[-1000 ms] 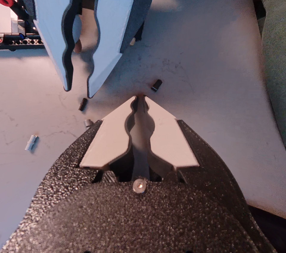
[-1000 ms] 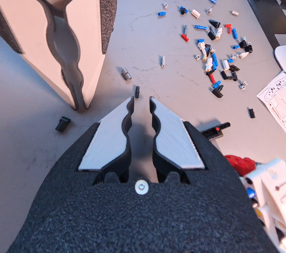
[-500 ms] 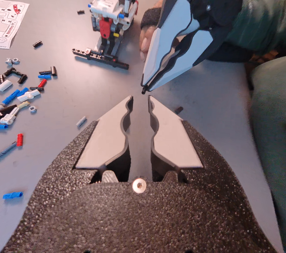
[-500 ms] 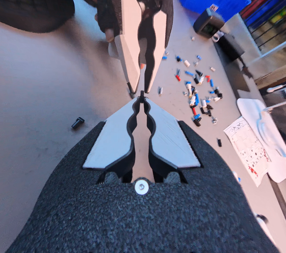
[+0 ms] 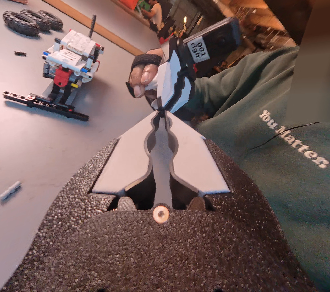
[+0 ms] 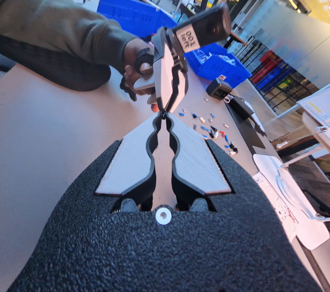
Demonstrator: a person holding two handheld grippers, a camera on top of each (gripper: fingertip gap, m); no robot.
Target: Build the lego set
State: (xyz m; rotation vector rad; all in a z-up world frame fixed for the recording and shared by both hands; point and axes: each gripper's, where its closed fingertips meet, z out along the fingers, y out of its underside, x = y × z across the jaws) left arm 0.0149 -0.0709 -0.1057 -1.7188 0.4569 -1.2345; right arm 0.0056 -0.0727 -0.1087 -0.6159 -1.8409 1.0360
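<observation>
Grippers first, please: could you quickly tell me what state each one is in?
Left gripper: shut on a small black pin.
Right gripper: shut on the same small black pin, tip to tip.

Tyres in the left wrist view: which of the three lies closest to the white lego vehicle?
The rightmost tyre, at the end of the row nearest the vehicle; the other two sit farther left.

Left gripper (image 5: 161, 117): speckled black textured housing, one silver hex screw (image 5: 161, 214) at centre, two pale grey fingers (image 5: 133, 158) with wavy black inner edges. Right gripper (image 6: 163, 117): same build, fingers ridged, silver screw (image 6: 163, 215). Each carries a black camera block (image 5: 220, 38) with a white label. Wearer: green sweatshirt (image 5: 278, 149) with white lettering, black finger strap (image 5: 145, 59).
</observation>
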